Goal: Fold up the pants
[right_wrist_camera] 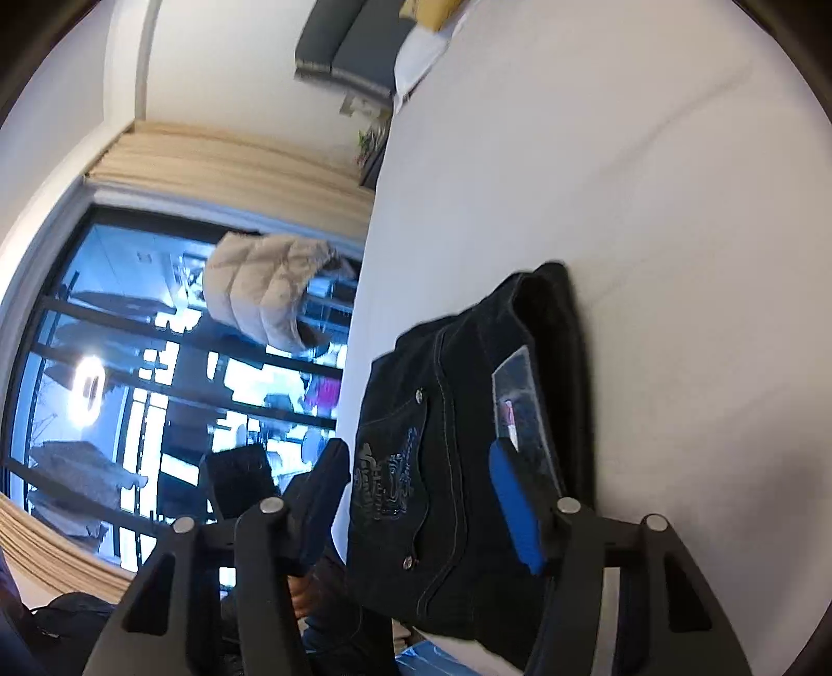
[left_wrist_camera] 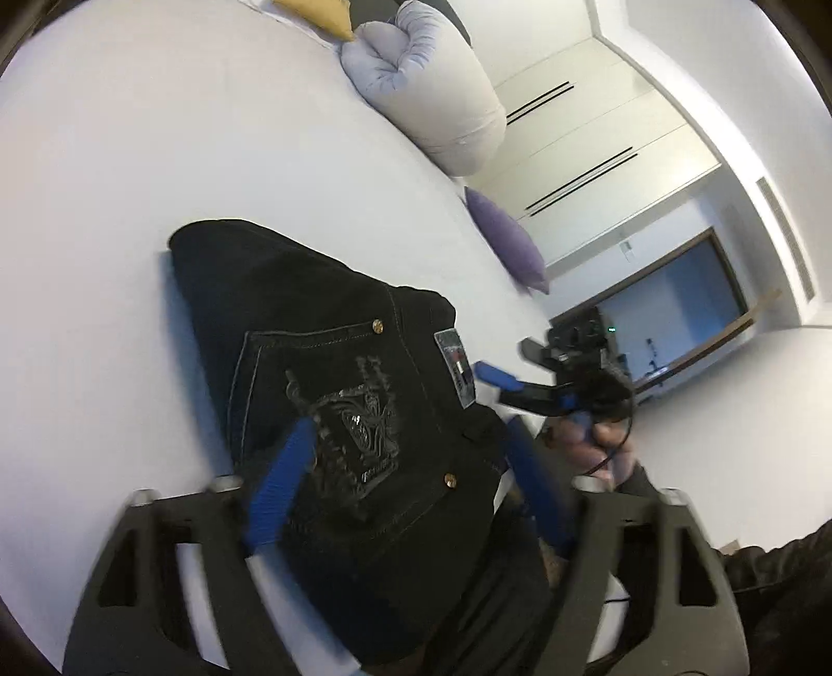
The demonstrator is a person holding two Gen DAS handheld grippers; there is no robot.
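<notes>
The black pants (left_wrist_camera: 333, 374) lie folded into a compact stack on the white bed (left_wrist_camera: 156, 156), back pocket with a printed emblem facing up. My left gripper (left_wrist_camera: 411, 442) is open, its blue fingers spread on either side of the pocket area, just above the cloth. My right gripper (right_wrist_camera: 416, 463) is open too, its blue fingers straddling the waistband end of the pants (right_wrist_camera: 468, 416); it also shows in the left wrist view (left_wrist_camera: 520, 374) beside the waistband label. Neither holds cloth.
A pale rolled duvet (left_wrist_camera: 431, 88), a purple cushion (left_wrist_camera: 504, 239) and a yellow cushion (left_wrist_camera: 317, 15) lie at the bed's far side. White wardrobe doors (left_wrist_camera: 598, 135) stand beyond. A large window (right_wrist_camera: 156, 364) and beige curtains are off the bed's edge.
</notes>
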